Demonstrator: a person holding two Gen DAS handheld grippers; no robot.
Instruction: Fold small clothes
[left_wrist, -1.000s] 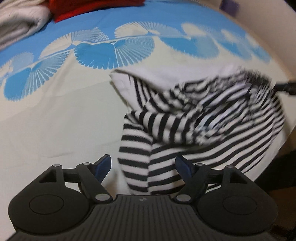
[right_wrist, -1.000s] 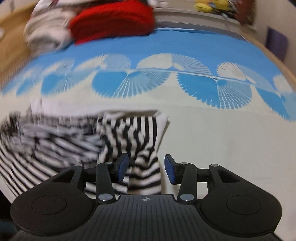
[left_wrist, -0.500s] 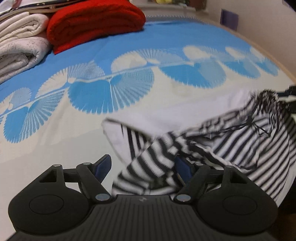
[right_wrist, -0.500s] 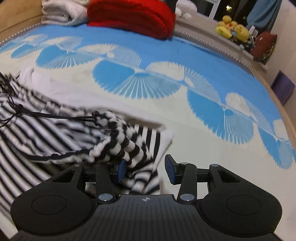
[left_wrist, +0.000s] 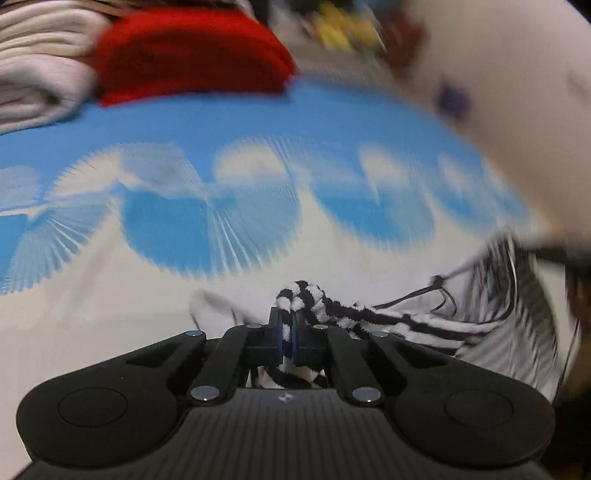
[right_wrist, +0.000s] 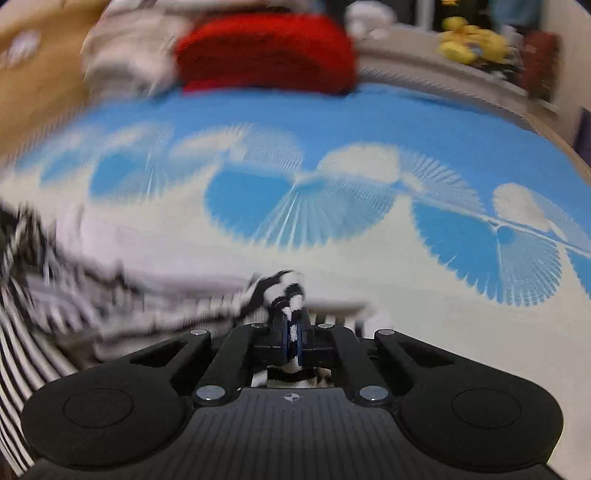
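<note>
A black-and-white striped garment (left_wrist: 424, 321) with a black drawstring lies partly lifted over the bed. My left gripper (left_wrist: 286, 332) is shut on a bunched edge of it, and the cloth stretches away to the right. In the right wrist view the same striped garment (right_wrist: 155, 306) stretches to the left, and my right gripper (right_wrist: 291, 332) is shut on another bunched edge of it. Both views are motion-blurred.
The bed cover (right_wrist: 406, 288) is cream with blue fan shapes. A folded red blanket (left_wrist: 192, 55) and pale folded towels (left_wrist: 40, 74) sit at the far end. Yellow soft toys (right_wrist: 472, 44) rest on a ledge at the back right.
Both grippers have closed from open onto the striped garment's edge. The garment has been pulled up off the bed and stretched between them; both cameras have tilted up.
</note>
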